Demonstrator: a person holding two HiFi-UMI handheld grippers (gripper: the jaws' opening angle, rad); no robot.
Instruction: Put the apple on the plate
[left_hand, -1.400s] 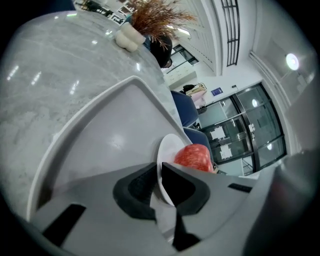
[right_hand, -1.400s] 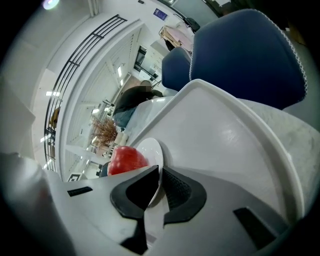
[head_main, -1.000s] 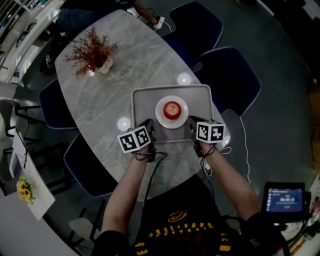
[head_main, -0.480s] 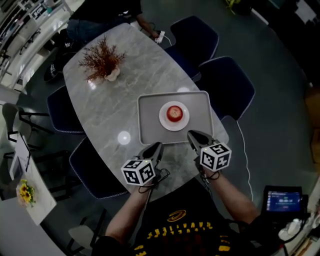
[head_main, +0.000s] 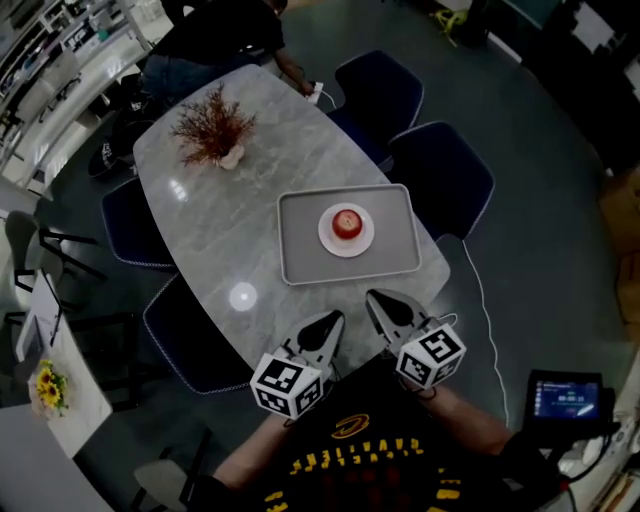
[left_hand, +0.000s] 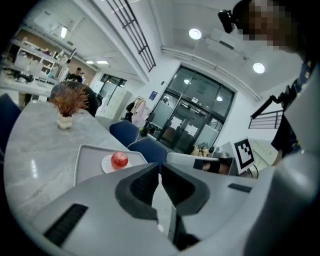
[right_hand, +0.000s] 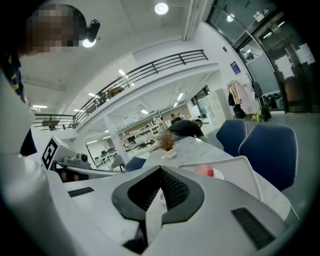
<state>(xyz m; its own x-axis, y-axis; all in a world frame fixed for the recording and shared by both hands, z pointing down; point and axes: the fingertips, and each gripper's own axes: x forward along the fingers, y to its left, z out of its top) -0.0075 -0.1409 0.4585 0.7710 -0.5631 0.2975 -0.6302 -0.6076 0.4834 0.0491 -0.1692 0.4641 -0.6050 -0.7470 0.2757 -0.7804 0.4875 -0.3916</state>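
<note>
Left gripper (head_main: 335, 320) is sitting with its jaws pressed together, tips touching, nothing between them. It's hanging at lower centre of the head view, right at the near edge of the table (head_main: 215, 225). Right gripper (head_main: 377, 298) is doing the same just beside it: jaws pressed together, empty, pointing up-frame toward the tray (head_main: 300, 255). Both marker cubes are showing at bottom centre, close to the torso of the person holding them.

Apple (head_main: 346, 221) is resting on the white plate (head_main: 329, 238). The plate is sitting in the middle of the grey tray, at frame centre and well apart from both grippers. In the left gripper view the apple is showing left of the jaw tips. In the right gripper view it's showing as a blurry red patch just right of them.

Further out, a dried plant (head_main: 212, 128) in a small pale vase is standing on the table at upper left. Dark blue chairs (head_main: 440, 170) are standing around the table. A lit screen (head_main: 570, 398) is glowing at lower right. Another person (head_main: 215, 30) is sitting at the table's far end, top of frame.
</note>
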